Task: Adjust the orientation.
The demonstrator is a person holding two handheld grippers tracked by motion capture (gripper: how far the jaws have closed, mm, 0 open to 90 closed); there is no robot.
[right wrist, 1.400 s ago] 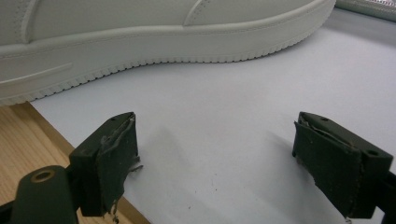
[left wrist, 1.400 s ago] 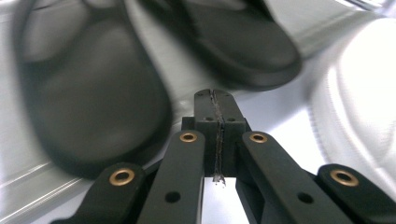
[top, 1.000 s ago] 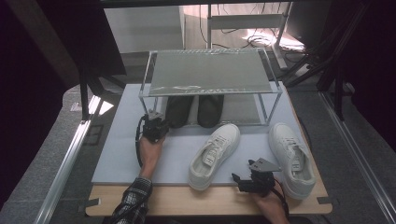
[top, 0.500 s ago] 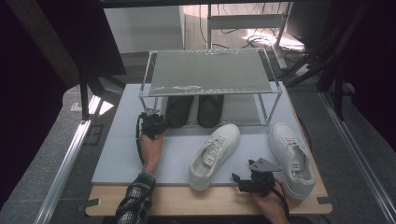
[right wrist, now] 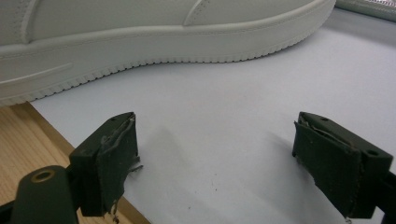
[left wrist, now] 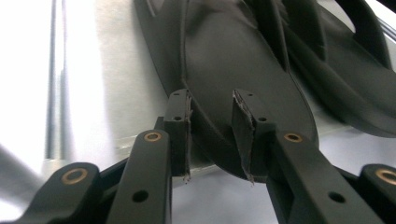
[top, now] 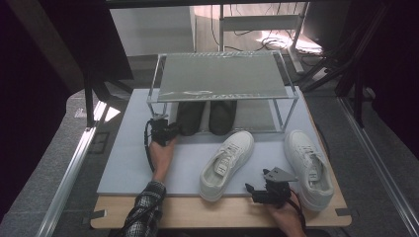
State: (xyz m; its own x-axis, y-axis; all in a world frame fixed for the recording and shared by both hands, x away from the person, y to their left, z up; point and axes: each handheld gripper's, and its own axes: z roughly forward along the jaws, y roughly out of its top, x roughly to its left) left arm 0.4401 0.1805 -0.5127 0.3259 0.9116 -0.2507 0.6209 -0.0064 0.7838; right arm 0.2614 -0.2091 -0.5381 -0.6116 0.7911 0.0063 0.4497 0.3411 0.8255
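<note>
Two black shoes shelved; left gripper slack at heel, right gripper spread; white shoes left, 5 o'clock.

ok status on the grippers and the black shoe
Left gripper jaws just closing at black shoe's heel, grip unclear. Right gripper open, idle. Nothing blocking.

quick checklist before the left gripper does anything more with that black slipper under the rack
1. Left gripper lined up on the left black slipper: ok, heel edge sits between the jaws.
2. Pads pressing on it: cannot tell; the jaws have just been closing.
3. Second black slipper clear of the grip: ok, it lies beside.
4. Rack leg clear of the left hand: ok.
5. Right gripper out of the way: ok, open over the mat near a white sneaker.
</note>
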